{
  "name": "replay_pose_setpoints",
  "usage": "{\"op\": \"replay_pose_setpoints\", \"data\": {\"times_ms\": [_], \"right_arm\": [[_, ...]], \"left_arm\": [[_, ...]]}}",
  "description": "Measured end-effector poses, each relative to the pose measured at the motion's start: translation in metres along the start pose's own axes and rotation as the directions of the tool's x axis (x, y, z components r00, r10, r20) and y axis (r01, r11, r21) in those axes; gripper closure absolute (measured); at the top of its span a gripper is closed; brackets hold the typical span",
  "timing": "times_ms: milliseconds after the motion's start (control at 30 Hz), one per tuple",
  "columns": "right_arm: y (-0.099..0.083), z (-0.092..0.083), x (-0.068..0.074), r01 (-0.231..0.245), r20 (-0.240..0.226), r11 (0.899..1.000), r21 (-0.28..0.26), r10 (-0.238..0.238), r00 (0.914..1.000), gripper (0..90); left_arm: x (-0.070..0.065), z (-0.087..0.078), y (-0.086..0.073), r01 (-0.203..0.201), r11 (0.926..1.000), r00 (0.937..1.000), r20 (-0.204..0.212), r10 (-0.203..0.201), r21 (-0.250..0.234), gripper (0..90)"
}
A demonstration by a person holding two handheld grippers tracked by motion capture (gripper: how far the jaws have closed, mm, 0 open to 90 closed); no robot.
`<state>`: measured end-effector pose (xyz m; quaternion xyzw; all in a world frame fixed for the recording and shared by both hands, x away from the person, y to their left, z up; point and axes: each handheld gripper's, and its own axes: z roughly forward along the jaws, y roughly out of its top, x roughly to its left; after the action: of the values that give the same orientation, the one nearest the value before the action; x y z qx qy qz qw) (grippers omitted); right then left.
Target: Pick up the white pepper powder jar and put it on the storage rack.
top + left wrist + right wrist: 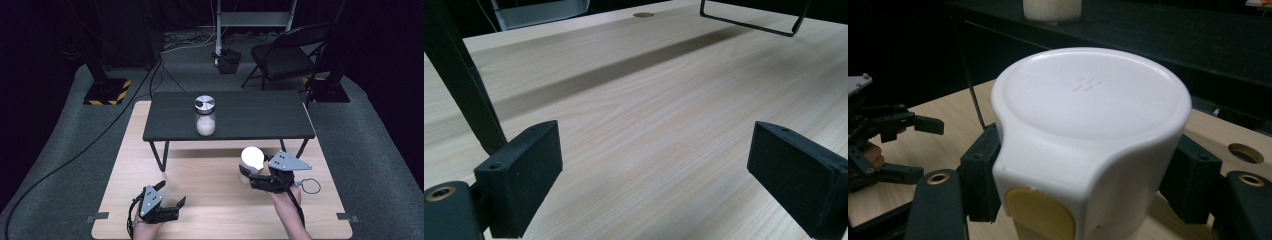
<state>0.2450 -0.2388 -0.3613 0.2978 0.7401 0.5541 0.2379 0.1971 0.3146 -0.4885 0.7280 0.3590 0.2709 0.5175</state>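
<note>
My right gripper [252, 176] is shut on a container with a white cap [251, 158], held a little above the wooden table [210, 205] at the front right. In the right gripper view the white cap [1088, 115] sits between the two black jaws, which press on its sides, and a yellowish tab shows on its front. My left gripper [172, 194] stands open at the front left, low over the wood. Nothing lies between its jaws in the left gripper view [654, 170]. It also shows at the left of the right gripper view [923, 149].
A low black bench [260, 122] stands on the far half of the wooden table, with a glass jar with a metal lid [205, 116] on it. One bench leg [464, 85] stands close to my left gripper. A folding chair [287, 55] and cables lie on the floor beyond.
</note>
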Motion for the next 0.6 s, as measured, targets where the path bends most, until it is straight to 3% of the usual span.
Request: {"op": "replay_pose_setpoints", "data": {"times_ms": [600], "right_arm": [[0.046,-0.019,-0.008,0.027,0.041,0.999,-0.033,-0.025,0.9988,29.9]], "left_arm": [[0.0,0.0,0.0,0.001,1.0,1.0,0.001,-0.001,0.002,7.3]]}}
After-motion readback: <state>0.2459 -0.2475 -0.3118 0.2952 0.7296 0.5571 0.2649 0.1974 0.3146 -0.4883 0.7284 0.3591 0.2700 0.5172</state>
